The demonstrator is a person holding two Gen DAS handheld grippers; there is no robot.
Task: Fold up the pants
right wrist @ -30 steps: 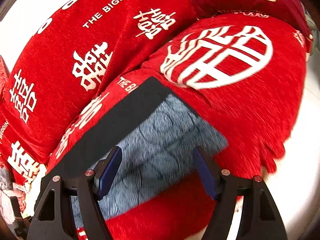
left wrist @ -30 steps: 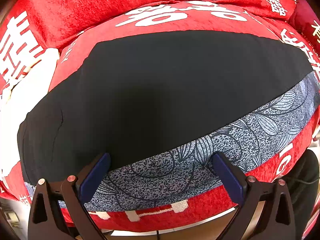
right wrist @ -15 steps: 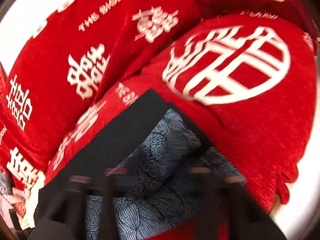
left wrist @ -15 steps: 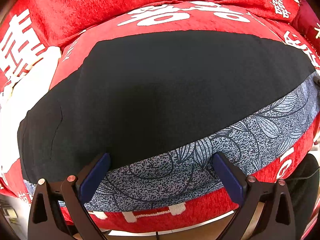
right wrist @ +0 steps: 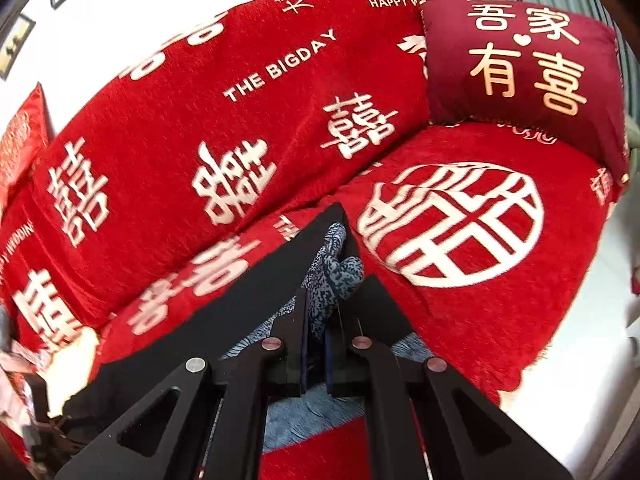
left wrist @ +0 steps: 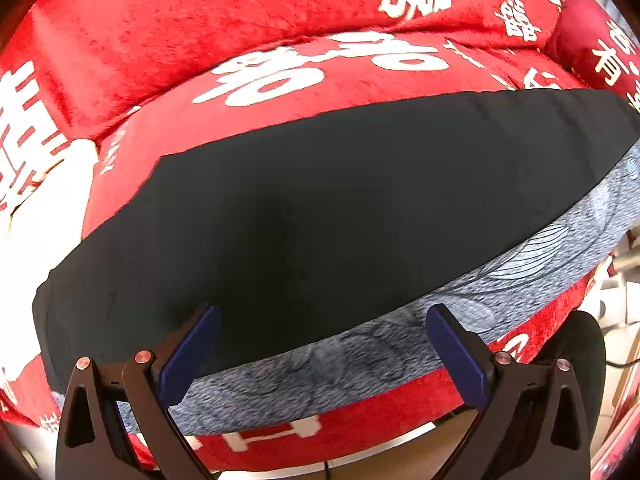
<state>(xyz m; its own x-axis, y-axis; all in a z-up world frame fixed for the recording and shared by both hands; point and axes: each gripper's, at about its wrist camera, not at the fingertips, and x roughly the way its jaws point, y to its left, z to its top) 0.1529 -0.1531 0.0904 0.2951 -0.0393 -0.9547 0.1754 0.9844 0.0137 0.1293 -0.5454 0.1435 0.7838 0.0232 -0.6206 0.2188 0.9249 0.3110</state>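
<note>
The pants (left wrist: 340, 216), black with a blue-grey leaf-patterned band along the near edge, lie spread across the seat of a red sofa (left wrist: 240, 8) printed with white characters. The left gripper (left wrist: 320, 344) hangs above them with its blue-padded fingers (left wrist: 188, 354) spread wide and nothing between them, the patterned band lying just beyond the tips. The right gripper (right wrist: 316, 348) has its fingers clenched on a bunch of the patterned cloth at the pants' end, which is pulled up off the seat, with a dark red cushion (right wrist: 520, 72) well beyond the fingertips.
</note>
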